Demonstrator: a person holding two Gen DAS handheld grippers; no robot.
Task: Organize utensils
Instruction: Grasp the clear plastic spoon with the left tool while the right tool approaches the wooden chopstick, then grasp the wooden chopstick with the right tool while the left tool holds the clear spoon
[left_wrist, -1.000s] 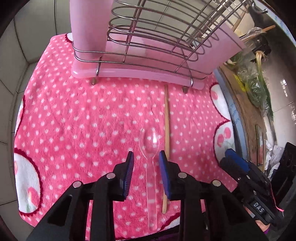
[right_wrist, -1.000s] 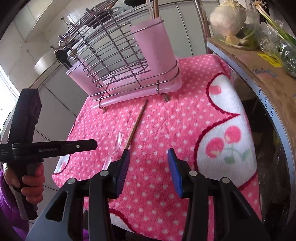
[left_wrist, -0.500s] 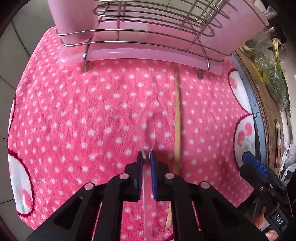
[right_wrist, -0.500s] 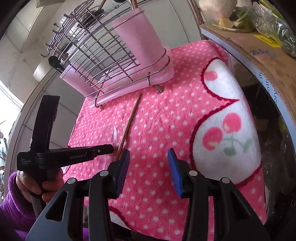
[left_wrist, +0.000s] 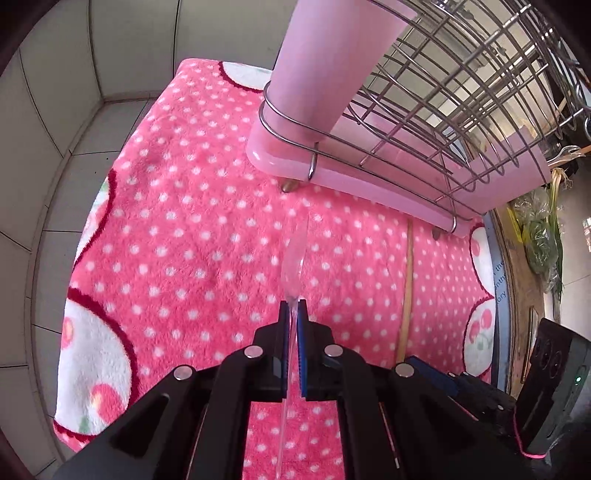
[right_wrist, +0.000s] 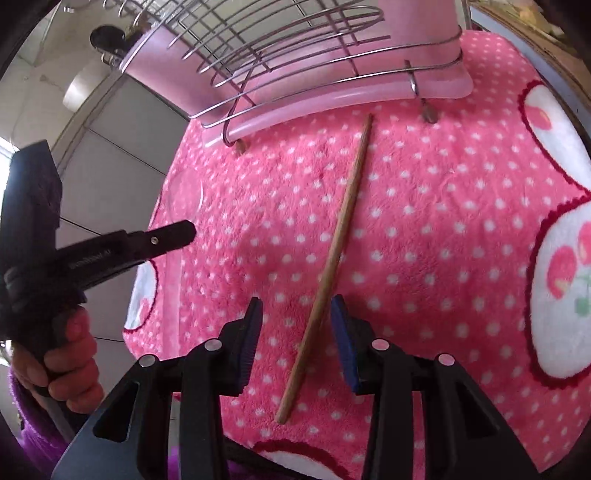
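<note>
Our left gripper clamps the clear spoon; our right gripper gapes astride 1 chopstick, and closing comes next.

Bare pink polka-dot fleece towel stretches open to the left of the wire dish rack on its pink plastic tray, which blocks the far side. The tall pink plastic utensil cup rises at the rack's corner. One thin wooden chopstick lies across the towel between the open blue-padded right gripper fingers.
</note>
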